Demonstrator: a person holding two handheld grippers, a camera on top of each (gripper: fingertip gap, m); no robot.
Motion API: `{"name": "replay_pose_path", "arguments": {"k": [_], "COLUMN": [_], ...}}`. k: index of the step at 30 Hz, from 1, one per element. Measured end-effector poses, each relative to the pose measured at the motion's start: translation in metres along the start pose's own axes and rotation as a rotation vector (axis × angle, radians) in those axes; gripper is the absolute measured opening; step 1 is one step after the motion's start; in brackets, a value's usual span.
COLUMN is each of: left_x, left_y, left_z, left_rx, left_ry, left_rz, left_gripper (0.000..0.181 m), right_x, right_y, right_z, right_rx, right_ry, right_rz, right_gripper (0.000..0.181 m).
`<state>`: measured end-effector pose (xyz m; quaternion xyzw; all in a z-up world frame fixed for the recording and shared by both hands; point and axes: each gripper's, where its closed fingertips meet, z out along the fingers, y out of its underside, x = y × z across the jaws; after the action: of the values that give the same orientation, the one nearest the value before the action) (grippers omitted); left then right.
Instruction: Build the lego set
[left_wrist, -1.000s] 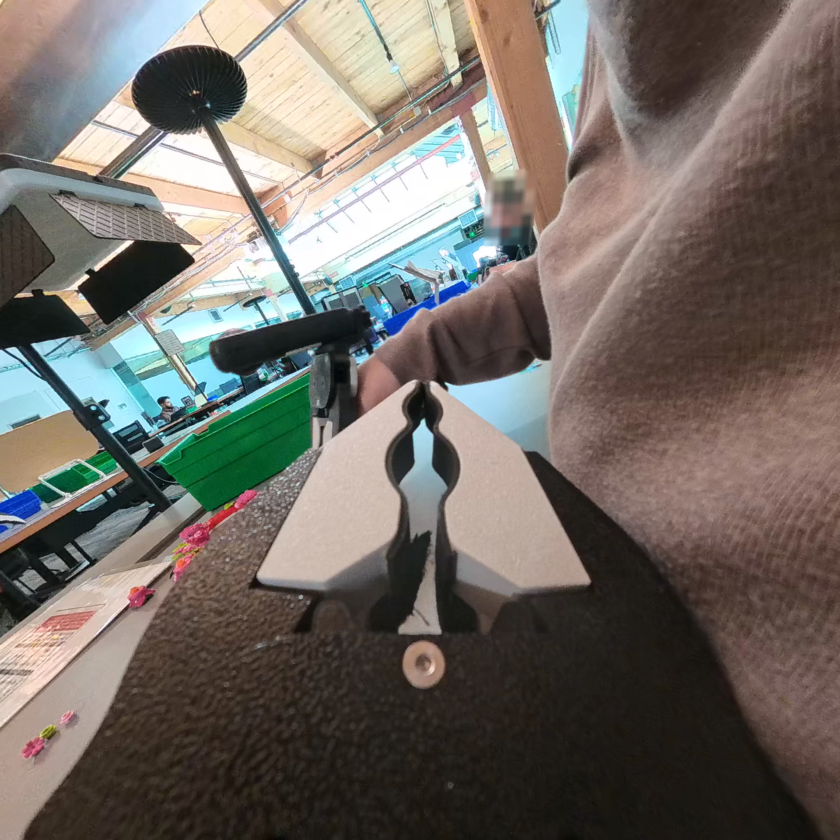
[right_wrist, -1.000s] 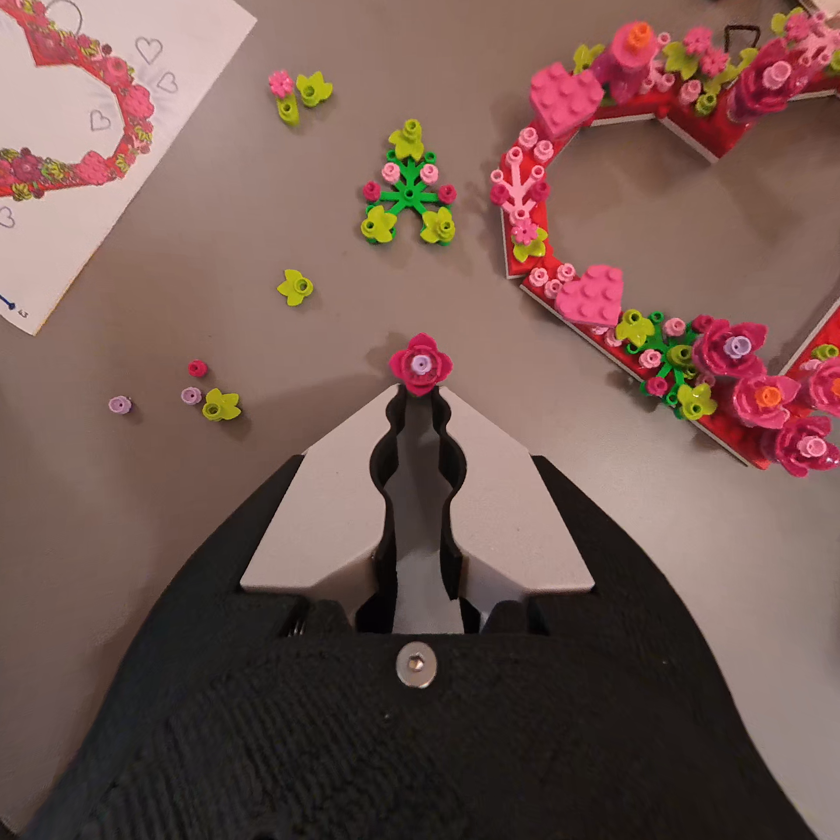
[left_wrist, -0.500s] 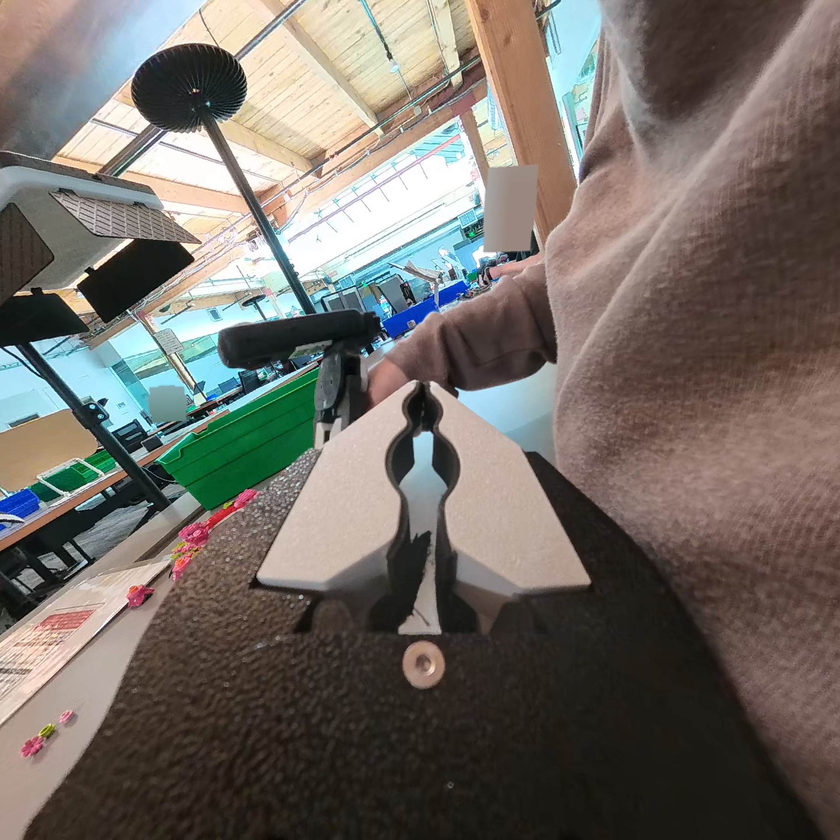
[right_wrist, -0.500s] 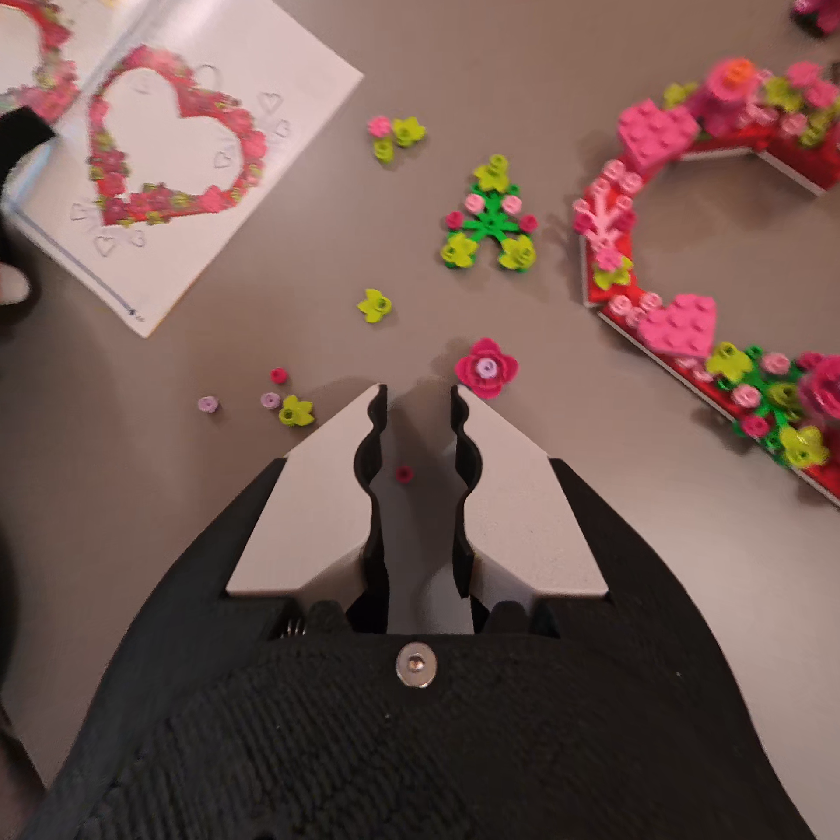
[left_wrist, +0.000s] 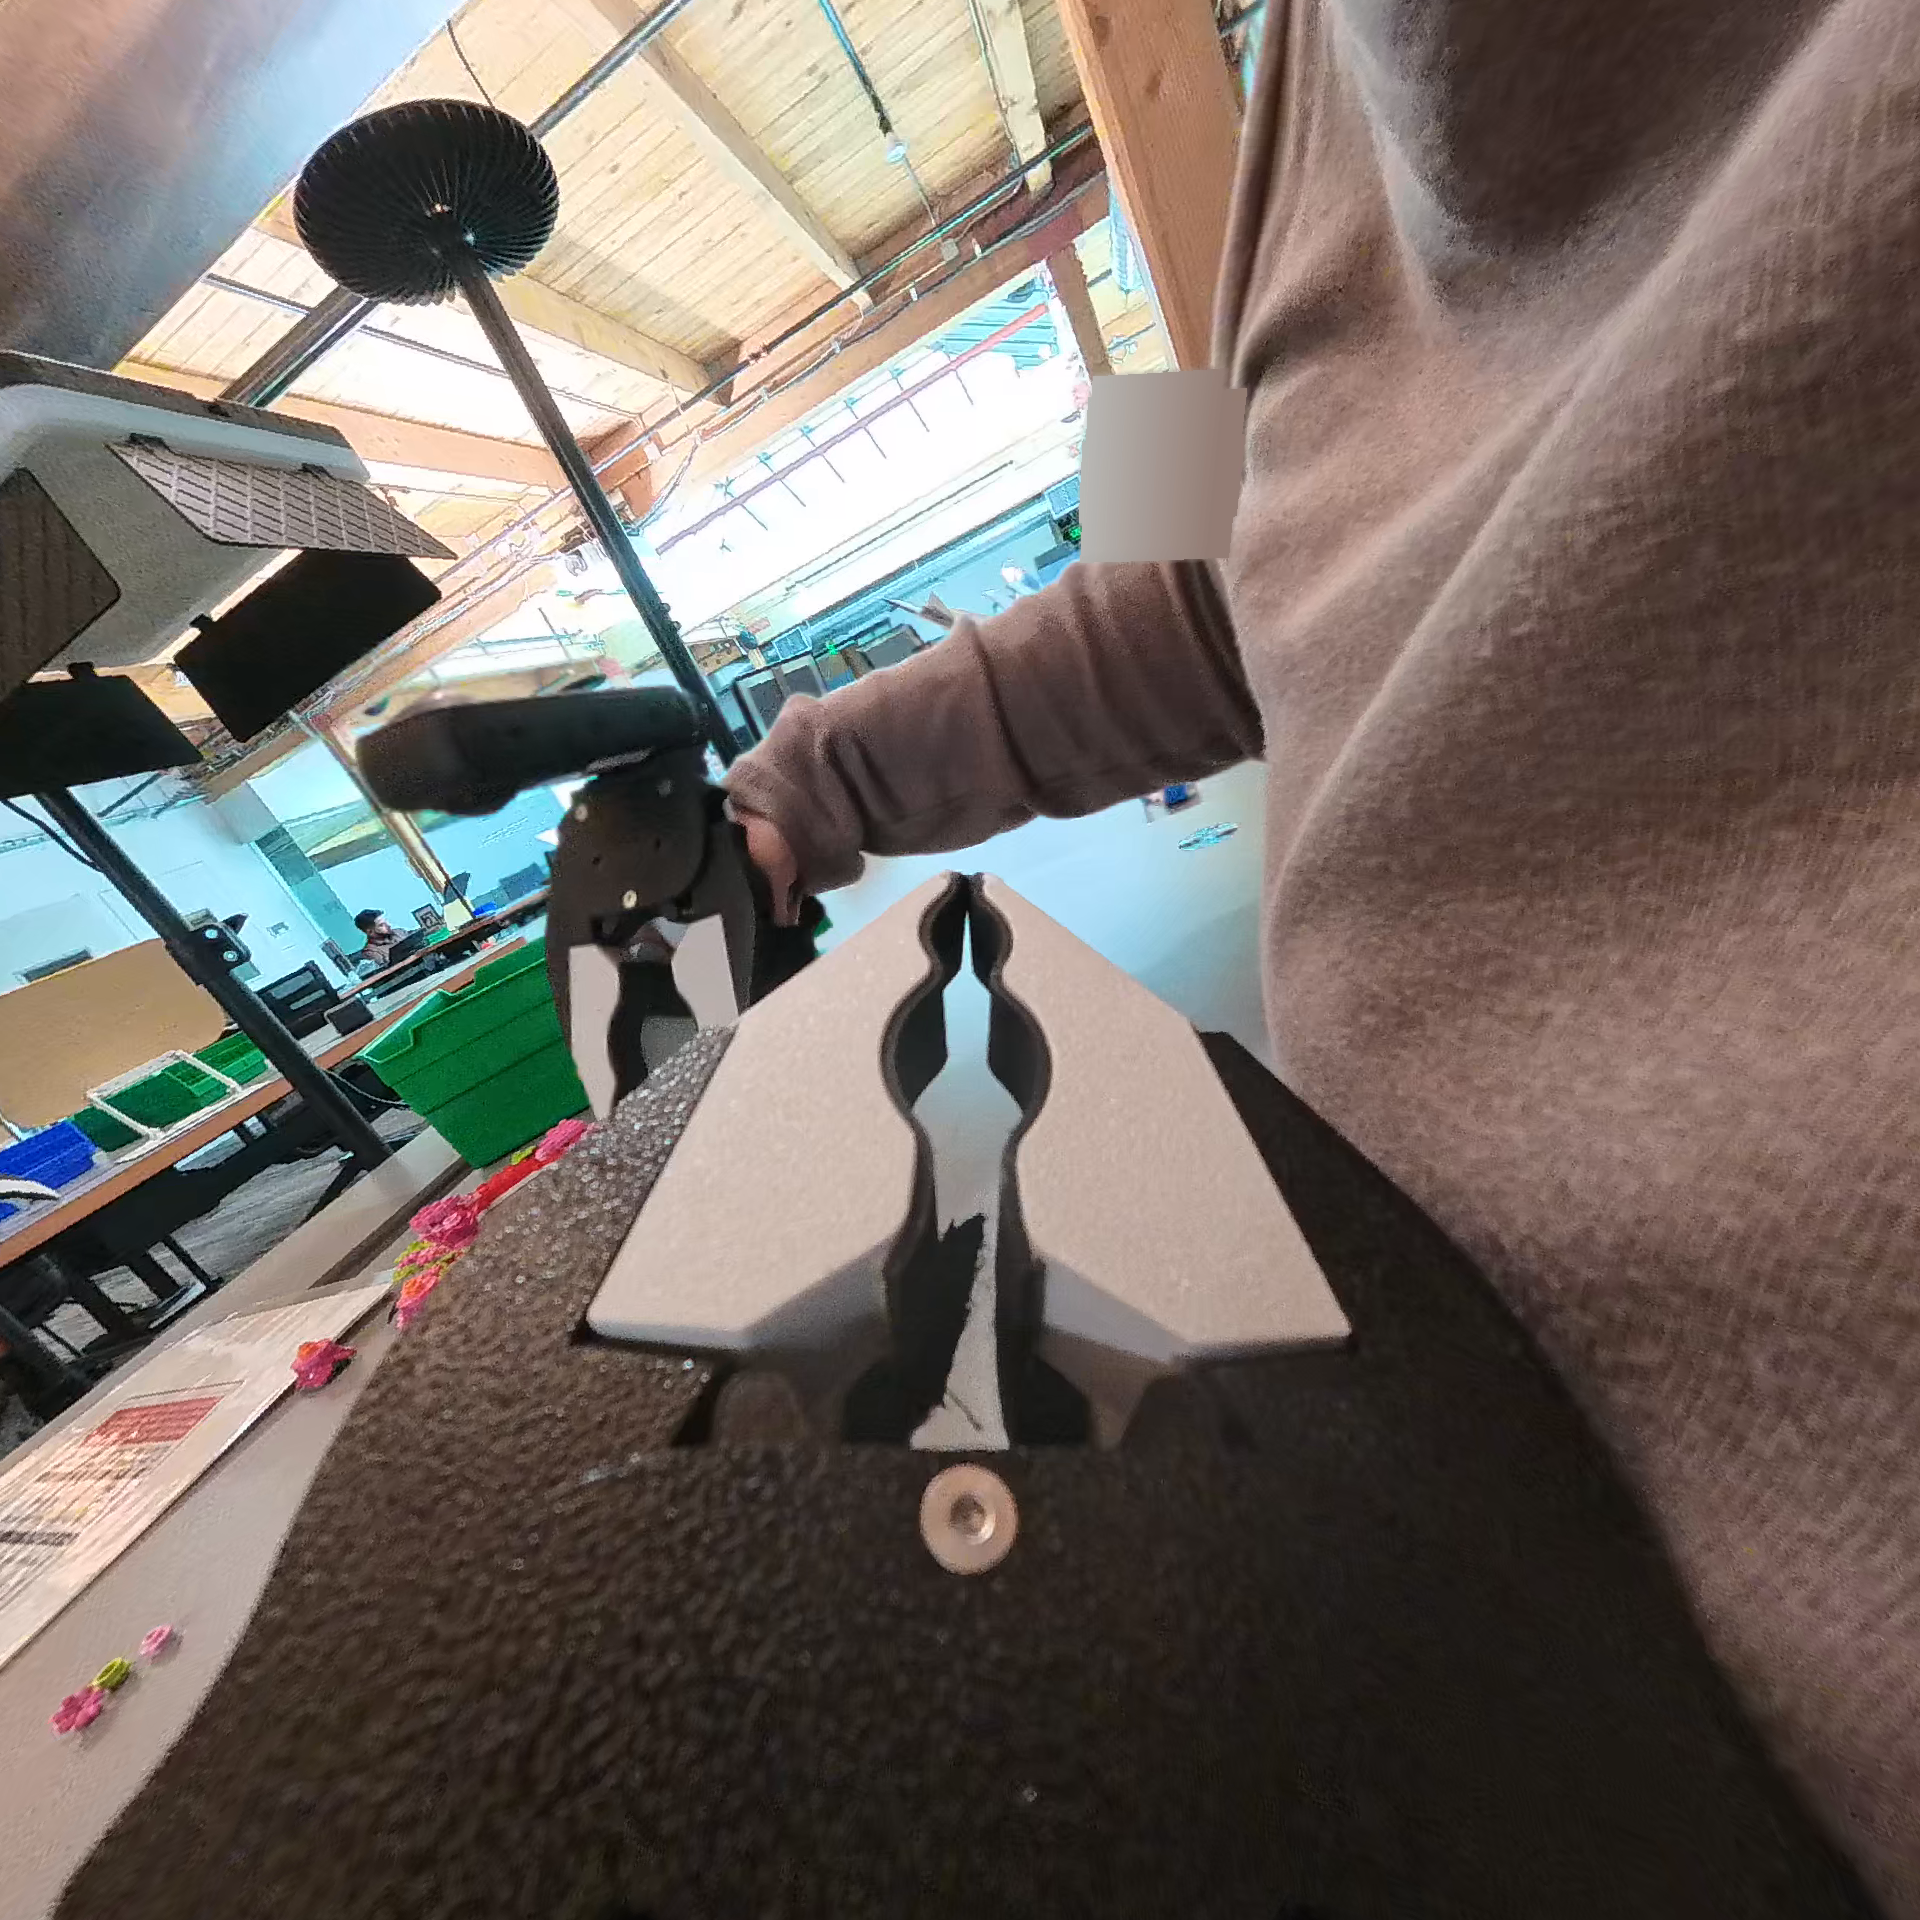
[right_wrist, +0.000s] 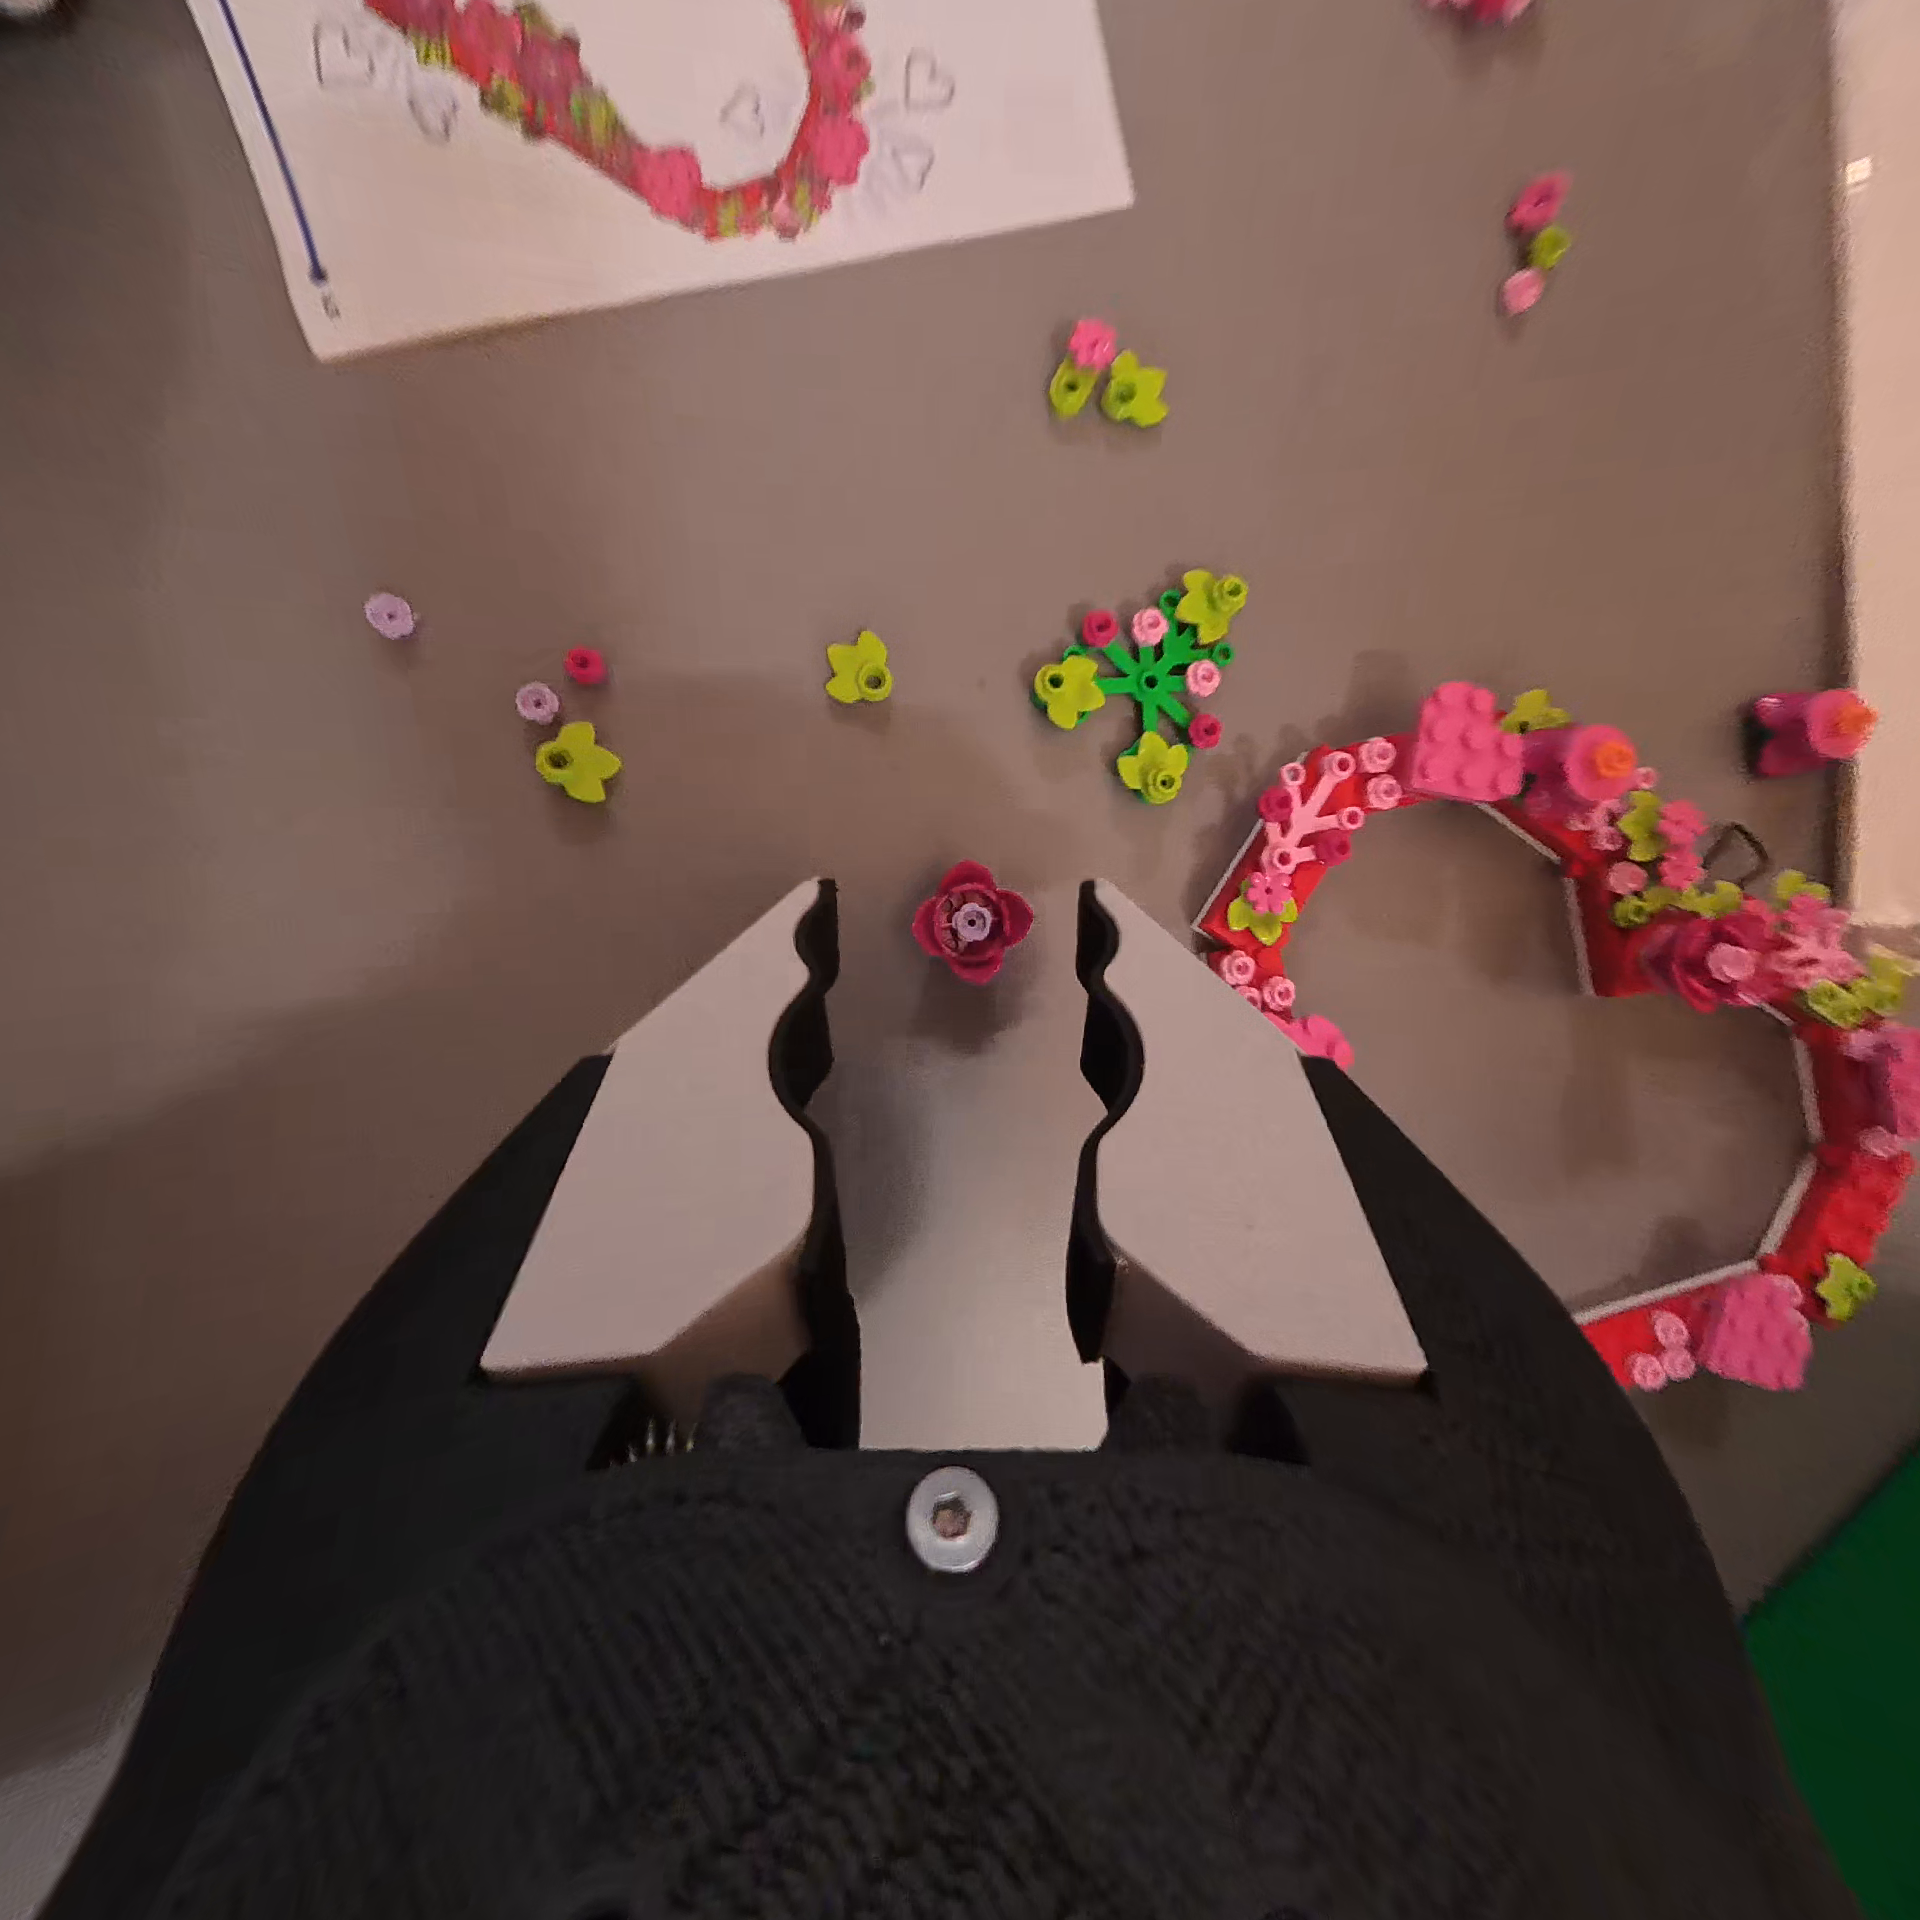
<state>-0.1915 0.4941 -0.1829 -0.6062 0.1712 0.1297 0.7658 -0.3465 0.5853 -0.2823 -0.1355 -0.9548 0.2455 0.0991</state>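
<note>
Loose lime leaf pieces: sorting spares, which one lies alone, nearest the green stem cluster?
The lime leaf just left of the green stem cluster; the other singles sit beside small studs or a pink flower.

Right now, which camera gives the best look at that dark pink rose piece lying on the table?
The right wrist view: it looks straight down on the rose, lying between the open right gripper fingertips, untouched. The left wrist view points up at the ceiling and a sweater; it shows some pink pieces at its left edge, but I cannot pick out this rose.

Green bins (left_wrist: 473, 1049) sit on a grey table (right_wrist: 312, 935) beneath wooden ceiling beams (left_wrist: 1132, 177).
</note>
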Motion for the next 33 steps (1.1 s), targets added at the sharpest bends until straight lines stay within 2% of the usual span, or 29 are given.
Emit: {"name": "replay_pose_path", "arguments": {"k": [3, 6, 10, 13, 16, 18, 21, 23, 26, 30, 33], "left_x": [0.000, 0.000, -0.001, -0.002, -0.002, -0.003, -0.003, -0.003, -0.003, -0.004, -0.009], "left_y": [0.000, 0.000, 0.001, 0.001, 0.002, 0.002, 0.002, 0.001, 0.001, -0.001, -0.004], "left_z": [0.000, 0.000, 0.000, 0.000, 0.001, 0.001, 0.001, 0.000, 0.000, -0.001, -0.003], "left_rx": [0.000, -0.001, -0.002, -0.002, -0.002, -0.002, -0.002, -0.001, 0.001, 0.011, 0.022], "left_ry": [0.002, 0.001, 0.000, -0.002, -0.002, -0.002, -0.003, -0.004, -0.007, -0.020, -0.048], "left_rz": [0.001, -0.003, -0.009, -0.015, -0.019, -0.021, -0.024, -0.025, -0.025, -0.015, -0.008], "left_gripper": [0.000, 0.000, 0.000, 0.000, 0.000, 0.000, 0.000, 0.000, 0.000, 0.000, 0.000], "right_x": [-0.002, 0.001, 0.001, 0.001, 0.004, 0.009, 0.033, 0.033, 0.035, 0.037, 0.039], "right_y": [0.007, 0.014, 0.016, 0.017, 0.014, -0.001, -0.033, -0.035, -0.032, -0.026, -0.025], "right_z": [0.009, 0.013, 0.016, 0.015, 0.009, 0.004, 0.009, 0.021, 0.036, 0.046, 0.046], "right_rx": [-0.053, -0.094, -0.085, -0.082, -0.083, -0.026, 0.091, 0.044, -0.053, -0.141, -0.169], "right_ry": [-0.075, -0.083, -0.104, -0.107, -0.099, -0.091, -0.003, 0.011, 0.045, 0.052, 0.042], "right_rz": [0.000, 0.006, 0.022, 0.038, 0.073, 0.120, 0.351, 0.371, 0.355, 0.300, 0.281], "right_gripper": [0.043, 0.036, 0.025, 0.025, 0.034, 0.040, 0.054, 0.064, 0.065, 0.056, 0.042]}}
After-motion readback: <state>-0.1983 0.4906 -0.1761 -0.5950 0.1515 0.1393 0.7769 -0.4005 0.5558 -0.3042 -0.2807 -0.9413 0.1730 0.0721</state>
